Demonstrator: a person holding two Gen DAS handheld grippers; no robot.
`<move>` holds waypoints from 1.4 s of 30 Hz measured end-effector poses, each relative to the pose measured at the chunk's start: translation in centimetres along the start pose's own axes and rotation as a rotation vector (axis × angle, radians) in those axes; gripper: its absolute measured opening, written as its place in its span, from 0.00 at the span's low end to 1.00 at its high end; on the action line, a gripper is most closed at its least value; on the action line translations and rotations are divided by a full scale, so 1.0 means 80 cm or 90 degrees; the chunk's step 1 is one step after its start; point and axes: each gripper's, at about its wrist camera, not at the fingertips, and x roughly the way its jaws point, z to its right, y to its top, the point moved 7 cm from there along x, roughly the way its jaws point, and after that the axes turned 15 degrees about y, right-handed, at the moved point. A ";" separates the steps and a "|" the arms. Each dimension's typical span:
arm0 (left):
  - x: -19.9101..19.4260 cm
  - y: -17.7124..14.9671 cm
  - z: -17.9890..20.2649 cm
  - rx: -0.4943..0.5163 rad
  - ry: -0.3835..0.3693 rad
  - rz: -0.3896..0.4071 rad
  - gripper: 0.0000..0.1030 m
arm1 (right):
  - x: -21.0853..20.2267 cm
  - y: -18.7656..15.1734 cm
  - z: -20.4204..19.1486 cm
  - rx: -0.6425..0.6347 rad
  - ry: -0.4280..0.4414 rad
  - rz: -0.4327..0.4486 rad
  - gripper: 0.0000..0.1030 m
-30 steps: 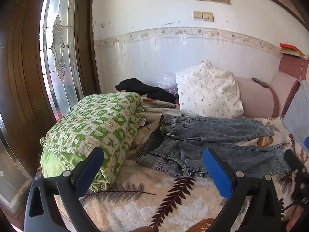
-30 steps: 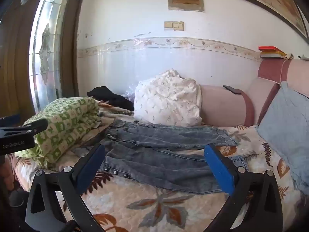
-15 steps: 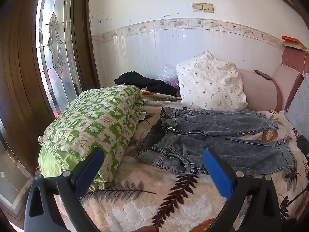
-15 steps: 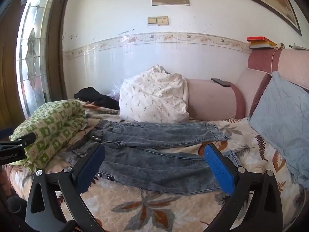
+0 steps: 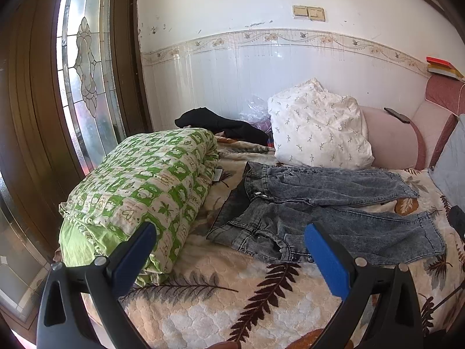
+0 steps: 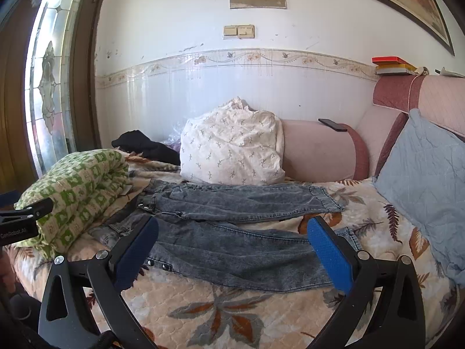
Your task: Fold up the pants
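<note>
Left wrist view: the pants (image 5: pixel 319 212) lie flat on the bed (image 5: pixel 221 296), waistband toward the quilt (image 5: pixel 145 189), legs running away from the quilt and splayed into a narrow V. No fold has been made yet.

Step in hand, as judged: approach and first grasp.
1. Bring the two legs together first; fold one onto the other so the seams align.
2. Grip denim at an edge, waistband corner and hem, not mid-panel, so the cloth lifts without bunching.
3. Take only the pants layer; the bed cover beneath is soft and could be caught.
4. Keep the waistband clear of the quilt, which sits just beside it.

Pose:
- Left gripper (image 5: pixel 229 258) is released, jaws spread wide, holding nothing. It hovers above the bed, near the waistband end, aimed across the pants.
- Right gripper (image 6: pixel 232 250) is likewise released and empty, hovering farther from the quilt, in front of the near leg.
- Neither touches the pants.
</note>
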 end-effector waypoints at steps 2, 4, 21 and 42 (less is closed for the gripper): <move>-0.003 0.000 -0.001 -0.001 0.001 0.001 1.00 | 0.000 0.002 -0.001 0.001 -0.002 -0.001 1.00; -0.003 0.002 0.000 -0.001 0.001 -0.001 1.00 | 0.000 0.004 0.000 0.002 -0.003 0.000 1.00; -0.003 0.008 0.000 -0.001 0.001 -0.005 1.00 | -0.005 0.005 -0.002 0.001 -0.008 0.001 1.00; -0.005 0.010 0.000 0.000 0.002 -0.007 1.00 | -0.005 0.004 -0.005 -0.001 -0.011 -0.003 1.00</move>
